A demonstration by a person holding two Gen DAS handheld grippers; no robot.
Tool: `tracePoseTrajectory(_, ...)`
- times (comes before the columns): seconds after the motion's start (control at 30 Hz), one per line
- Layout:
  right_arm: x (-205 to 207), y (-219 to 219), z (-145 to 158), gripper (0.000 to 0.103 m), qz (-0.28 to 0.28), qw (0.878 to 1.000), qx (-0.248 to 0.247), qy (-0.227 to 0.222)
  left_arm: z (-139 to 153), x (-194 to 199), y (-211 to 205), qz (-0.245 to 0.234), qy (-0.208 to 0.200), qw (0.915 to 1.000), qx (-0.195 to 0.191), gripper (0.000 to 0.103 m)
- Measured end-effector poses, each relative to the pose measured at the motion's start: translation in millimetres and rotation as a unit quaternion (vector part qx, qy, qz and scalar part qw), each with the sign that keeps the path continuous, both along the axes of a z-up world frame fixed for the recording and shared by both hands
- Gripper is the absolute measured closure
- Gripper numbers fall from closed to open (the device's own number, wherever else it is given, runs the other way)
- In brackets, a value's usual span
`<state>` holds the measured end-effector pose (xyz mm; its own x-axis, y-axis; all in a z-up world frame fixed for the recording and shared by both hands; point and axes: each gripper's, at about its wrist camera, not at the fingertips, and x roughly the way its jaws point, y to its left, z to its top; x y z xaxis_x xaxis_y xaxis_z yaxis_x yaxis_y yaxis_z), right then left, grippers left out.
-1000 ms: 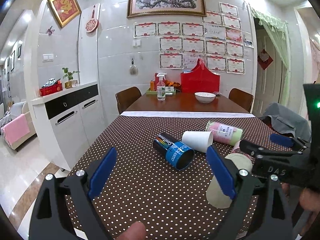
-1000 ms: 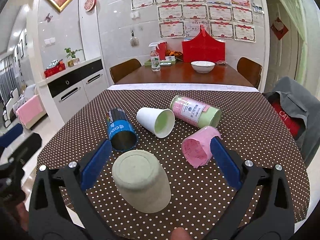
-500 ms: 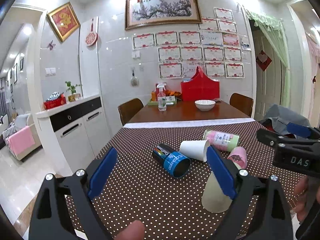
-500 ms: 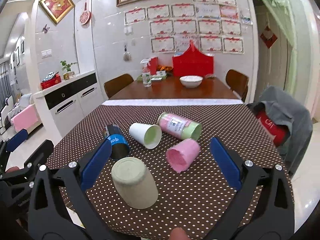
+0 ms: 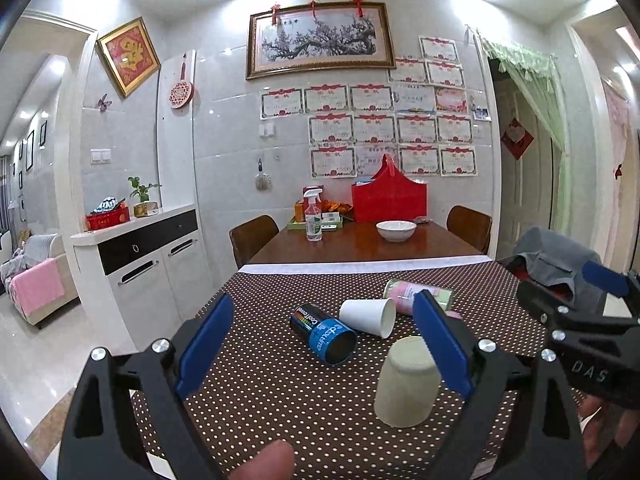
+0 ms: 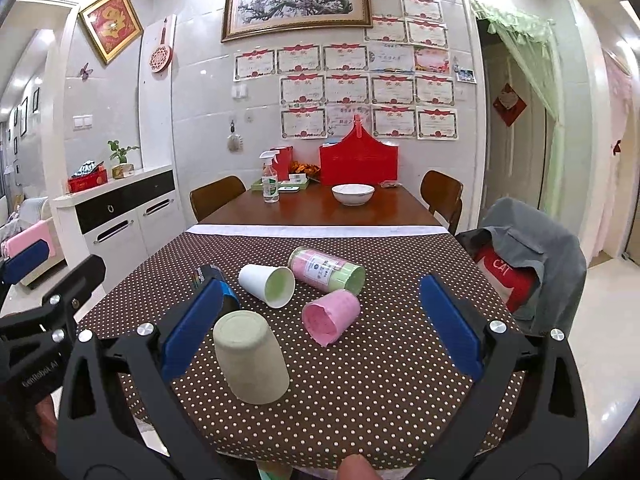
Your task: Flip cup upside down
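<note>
A pale green cup (image 6: 251, 358) stands upside down, base up, near the front edge of the dotted brown tablecloth (image 6: 380, 380); it also shows in the left wrist view (image 5: 406, 382). My right gripper (image 6: 320, 324) is open and empty, held back from the cup, which sits toward its left finger. My left gripper (image 5: 320, 342) is open and empty, with the cup by its right finger. The right gripper also shows at the right edge of the left wrist view (image 5: 580, 320).
Lying on their sides behind the cup are a blue can (image 5: 324, 334), a white paper cup (image 6: 267, 290), a pink and green canister (image 6: 326, 270) and a pink cup (image 6: 330, 318). A chair with a grey jacket (image 6: 528, 256) stands at the right. A white bowl (image 6: 353, 193) sits on the far table.
Both grippers have pulled back and up from the table. The pale green cup stays upside down where it stood and now looks smaller and farther off.
</note>
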<state>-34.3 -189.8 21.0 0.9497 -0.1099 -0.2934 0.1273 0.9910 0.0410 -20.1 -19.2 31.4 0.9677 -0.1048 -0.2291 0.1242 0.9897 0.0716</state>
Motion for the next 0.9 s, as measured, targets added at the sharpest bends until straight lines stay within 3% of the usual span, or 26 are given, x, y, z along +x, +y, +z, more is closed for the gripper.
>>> tracePoseTrajectory(0.9,-32.7,17.6,6.5,0.006,-0.006,1.0,-0.007,-0.029,8.7,-32.7,5.6,0.014,-0.02,0.9997,-0.003,0.013)
